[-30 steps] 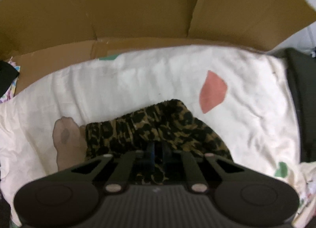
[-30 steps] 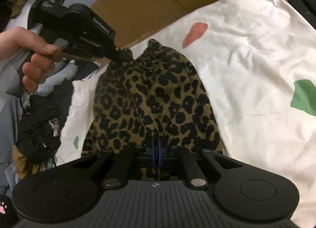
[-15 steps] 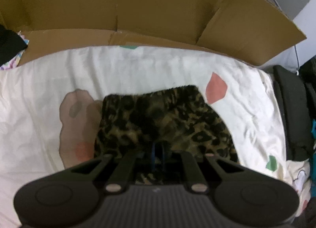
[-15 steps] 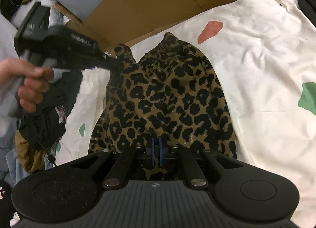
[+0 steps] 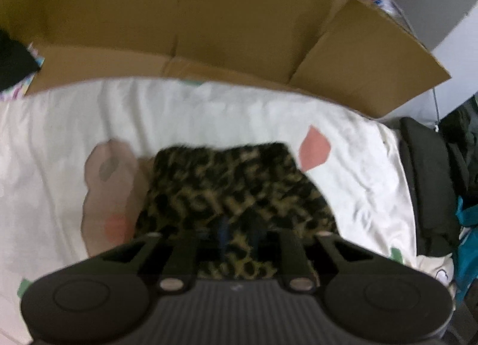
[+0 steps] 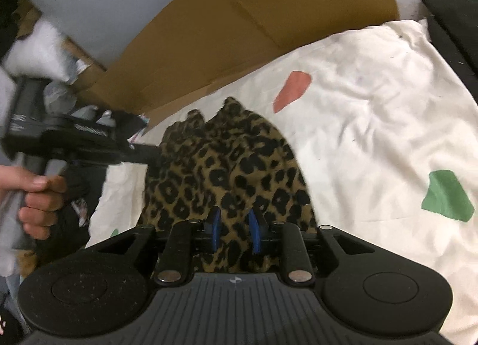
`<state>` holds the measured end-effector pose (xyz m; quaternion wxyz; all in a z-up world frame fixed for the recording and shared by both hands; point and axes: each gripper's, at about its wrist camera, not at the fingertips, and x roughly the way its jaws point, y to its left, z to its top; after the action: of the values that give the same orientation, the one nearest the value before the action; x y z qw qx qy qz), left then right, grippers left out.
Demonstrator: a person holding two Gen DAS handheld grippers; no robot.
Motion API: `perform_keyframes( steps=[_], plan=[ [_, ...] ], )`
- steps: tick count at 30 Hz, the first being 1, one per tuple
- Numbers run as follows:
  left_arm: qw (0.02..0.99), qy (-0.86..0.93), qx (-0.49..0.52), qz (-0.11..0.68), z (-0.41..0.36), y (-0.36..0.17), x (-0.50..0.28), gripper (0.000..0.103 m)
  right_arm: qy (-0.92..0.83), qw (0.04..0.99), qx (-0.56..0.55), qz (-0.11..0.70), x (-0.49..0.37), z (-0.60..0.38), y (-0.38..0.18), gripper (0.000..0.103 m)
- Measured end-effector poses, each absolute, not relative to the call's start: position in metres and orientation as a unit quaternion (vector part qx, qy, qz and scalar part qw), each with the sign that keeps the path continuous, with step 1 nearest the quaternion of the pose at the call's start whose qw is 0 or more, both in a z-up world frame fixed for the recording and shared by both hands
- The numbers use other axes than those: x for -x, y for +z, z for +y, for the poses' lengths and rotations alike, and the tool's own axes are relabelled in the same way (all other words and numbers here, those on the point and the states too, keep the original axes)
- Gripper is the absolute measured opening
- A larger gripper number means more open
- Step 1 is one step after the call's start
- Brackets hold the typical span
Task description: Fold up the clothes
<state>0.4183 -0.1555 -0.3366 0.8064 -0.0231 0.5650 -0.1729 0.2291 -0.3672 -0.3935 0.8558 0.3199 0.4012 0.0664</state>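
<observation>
A leopard-print garment (image 6: pixel 227 171) lies folded on a white sheet with coloured patches (image 6: pixel 373 123). It also shows in the left wrist view (image 5: pixel 233 189). My right gripper (image 6: pixel 234 227) has its blue pads parted, with the garment's near edge between them. My left gripper (image 5: pixel 239 233) is over the garment's other edge; the view is blurred, its fingers look slightly parted. The left gripper also shows in the right wrist view (image 6: pixel 149 152), its tip at the garment's left edge.
Flattened brown cardboard (image 5: pixel 209 25) stands behind the sheet. Dark clothes (image 5: pixel 430 183) are piled at the sheet's right edge. More clothes and bags (image 6: pixel 53 204) lie at the left in the right wrist view.
My right gripper's pads were together on the garment and have now parted. The garment has dropped lower onto the sheet. My left gripper's fingers look to have loosened too.
</observation>
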Motion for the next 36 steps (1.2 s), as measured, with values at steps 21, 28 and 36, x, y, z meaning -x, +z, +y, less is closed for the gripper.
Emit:
perform_keyframes(
  steps=[21, 28, 36],
  plan=[
    [0.791, -0.117, -0.035, 0.599, -0.211, -0.395, -0.423, 0.045, 0.05, 0.859, -0.294, 0.416, -0.23, -0.36, -0.39, 0.024],
    [0.792, -0.145, -0.019, 0.592, -0.197, -0.387, -0.411, 0.003, 0.047, 0.861, -0.292, 0.414, -0.228, -0.36, -0.393, 0.024],
    [0.8, -0.183, 0.024, 0.572, -0.167, -0.363, -0.398, 0.003, 0.048, 0.86, -0.314, 0.4, -0.236, -0.356, -0.394, 0.024]
  ],
)
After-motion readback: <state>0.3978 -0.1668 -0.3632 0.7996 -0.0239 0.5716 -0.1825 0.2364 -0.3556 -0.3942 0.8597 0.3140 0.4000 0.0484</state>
